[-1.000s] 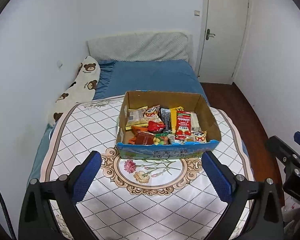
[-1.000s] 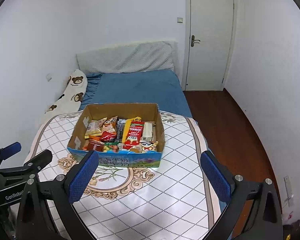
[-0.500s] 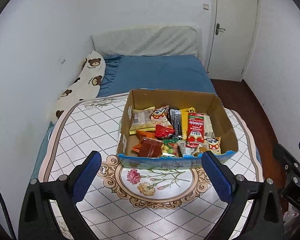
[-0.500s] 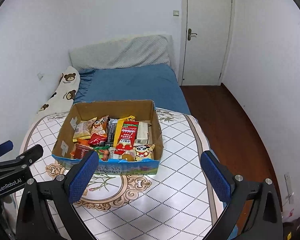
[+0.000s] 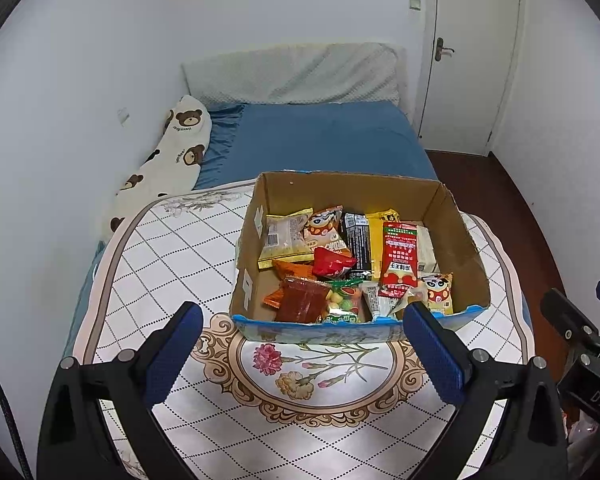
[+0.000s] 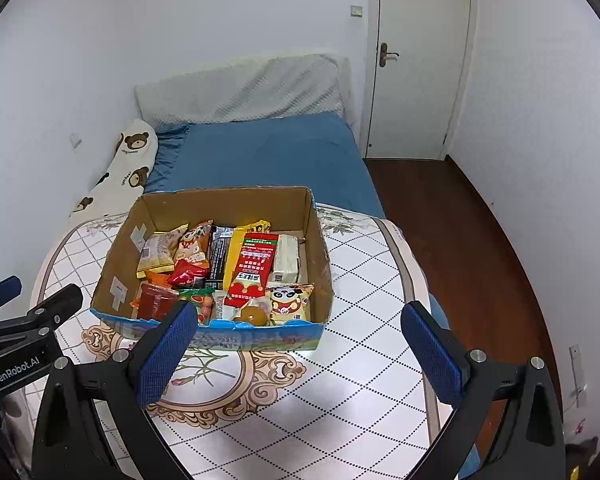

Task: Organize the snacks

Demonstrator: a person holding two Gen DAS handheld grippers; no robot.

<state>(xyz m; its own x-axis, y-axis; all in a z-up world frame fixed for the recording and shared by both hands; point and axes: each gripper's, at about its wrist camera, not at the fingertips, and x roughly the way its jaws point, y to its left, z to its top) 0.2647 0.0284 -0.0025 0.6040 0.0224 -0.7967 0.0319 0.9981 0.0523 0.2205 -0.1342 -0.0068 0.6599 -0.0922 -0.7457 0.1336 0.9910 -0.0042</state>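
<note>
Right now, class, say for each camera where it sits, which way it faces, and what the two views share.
Left wrist: on the left gripper, facing the snack box from its left; right gripper at right edge.
Right wrist: on the right gripper, facing the box from its right; left gripper at left edge.
Shared: box, patterned table, blue bed, door; both jaws open, empty.

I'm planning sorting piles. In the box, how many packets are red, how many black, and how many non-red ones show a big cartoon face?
Red packets: 3
Black packets: 1
Non-red cartoon-face packets: 2
Total: 6
</note>
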